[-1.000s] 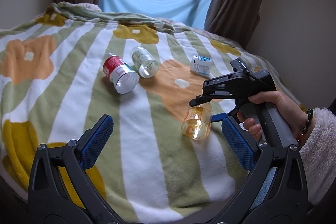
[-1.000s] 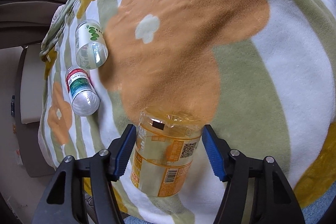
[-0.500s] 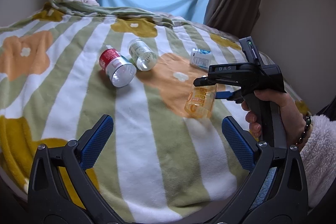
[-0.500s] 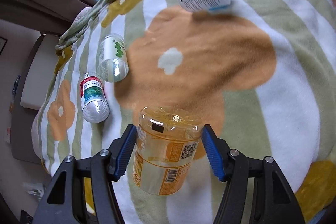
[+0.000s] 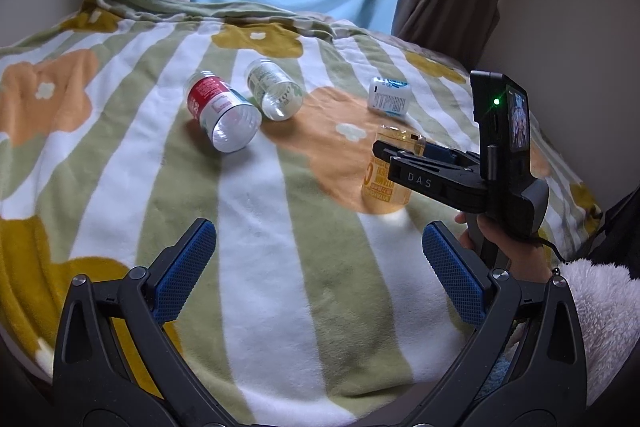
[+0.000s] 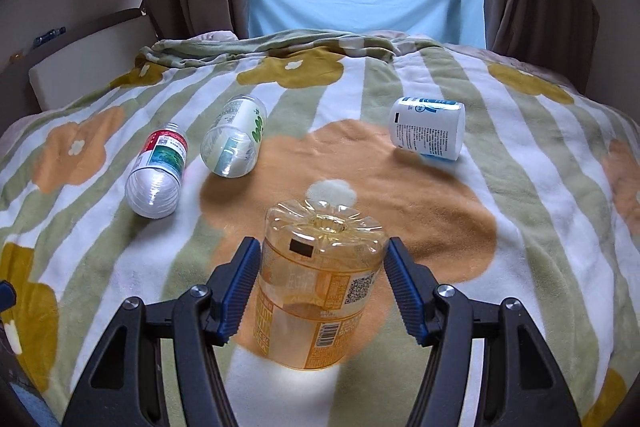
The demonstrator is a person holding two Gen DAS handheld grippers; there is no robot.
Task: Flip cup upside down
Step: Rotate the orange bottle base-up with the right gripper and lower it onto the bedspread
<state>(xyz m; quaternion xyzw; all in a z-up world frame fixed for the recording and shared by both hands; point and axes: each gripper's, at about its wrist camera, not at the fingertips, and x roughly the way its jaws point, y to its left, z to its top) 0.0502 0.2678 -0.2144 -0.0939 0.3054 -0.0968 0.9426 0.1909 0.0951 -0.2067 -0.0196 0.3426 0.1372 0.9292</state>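
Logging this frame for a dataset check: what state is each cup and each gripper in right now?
orange cup: upright, base on top, standing on the blanket
right gripper: shut on orange cup
left gripper: open, holding nothing
red-label cup: on its side
green-label cup: on its side
blue-label cup: on its side

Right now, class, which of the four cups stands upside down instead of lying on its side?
The amber cup between the right hand-held gripper fingers: its base faces up, the rest lie toppled.
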